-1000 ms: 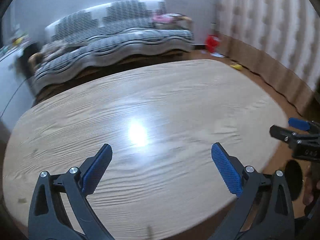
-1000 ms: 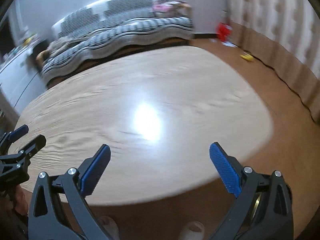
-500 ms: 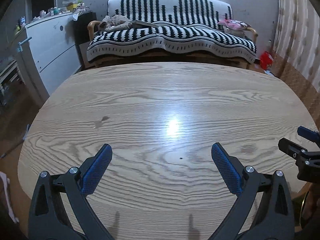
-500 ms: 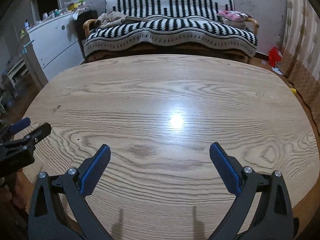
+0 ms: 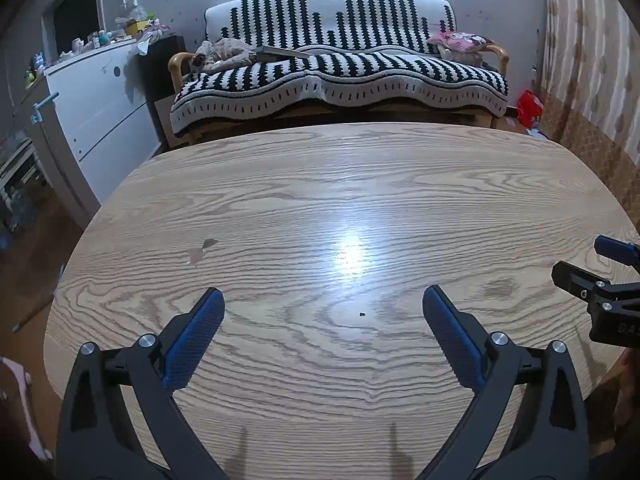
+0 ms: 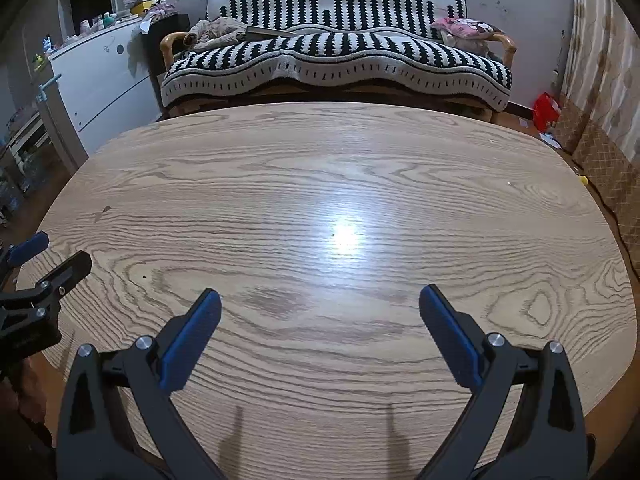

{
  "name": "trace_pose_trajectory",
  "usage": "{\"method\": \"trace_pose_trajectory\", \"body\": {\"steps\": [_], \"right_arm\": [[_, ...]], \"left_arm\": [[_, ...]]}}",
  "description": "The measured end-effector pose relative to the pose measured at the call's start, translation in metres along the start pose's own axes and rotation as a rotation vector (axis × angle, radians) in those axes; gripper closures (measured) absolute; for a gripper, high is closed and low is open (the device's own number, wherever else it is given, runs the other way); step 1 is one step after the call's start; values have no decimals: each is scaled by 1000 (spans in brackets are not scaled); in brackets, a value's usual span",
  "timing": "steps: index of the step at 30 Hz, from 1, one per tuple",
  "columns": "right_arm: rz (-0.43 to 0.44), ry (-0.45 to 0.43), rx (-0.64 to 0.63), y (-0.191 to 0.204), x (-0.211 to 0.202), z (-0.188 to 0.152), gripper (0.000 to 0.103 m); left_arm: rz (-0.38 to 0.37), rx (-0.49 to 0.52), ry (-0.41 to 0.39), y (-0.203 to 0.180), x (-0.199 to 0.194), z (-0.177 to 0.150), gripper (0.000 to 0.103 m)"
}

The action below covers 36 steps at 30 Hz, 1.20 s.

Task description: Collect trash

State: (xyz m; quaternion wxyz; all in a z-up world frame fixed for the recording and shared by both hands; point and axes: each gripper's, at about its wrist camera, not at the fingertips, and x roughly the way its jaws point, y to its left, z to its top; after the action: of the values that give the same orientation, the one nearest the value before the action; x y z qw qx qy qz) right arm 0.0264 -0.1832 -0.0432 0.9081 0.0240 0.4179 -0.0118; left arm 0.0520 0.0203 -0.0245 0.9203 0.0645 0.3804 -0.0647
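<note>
Both empty and wide open: left gripper (image 5: 323,307), right gripper (image 6: 320,307). Ahead of both, only bare table (image 6: 440,184). No trash in sight, no bin either. Either finished or not begun; cannot tell.

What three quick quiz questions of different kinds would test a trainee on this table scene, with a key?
1. True or false: the left gripper is shut on a piece of trash.
2. Multiple choice: what stands beyond the far edge of the wooden table? A) a fridge B) a black-and-white striped sofa C) a bicycle
3. Fill in: the red object lies on the floor to the ____ of the sofa.

Key: 1 false, its fingers are spread and empty; 2 B; 3 right.
</note>
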Motion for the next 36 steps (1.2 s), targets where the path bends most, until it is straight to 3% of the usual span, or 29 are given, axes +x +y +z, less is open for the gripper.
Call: {"method": "trace_pose_trajectory", "body": {"steps": [36], "right_arm": [[-17, 2, -24, -6, -5, -6, 7]], "left_arm": [[0, -5, 7, -4, -3, -3, 7]]}}
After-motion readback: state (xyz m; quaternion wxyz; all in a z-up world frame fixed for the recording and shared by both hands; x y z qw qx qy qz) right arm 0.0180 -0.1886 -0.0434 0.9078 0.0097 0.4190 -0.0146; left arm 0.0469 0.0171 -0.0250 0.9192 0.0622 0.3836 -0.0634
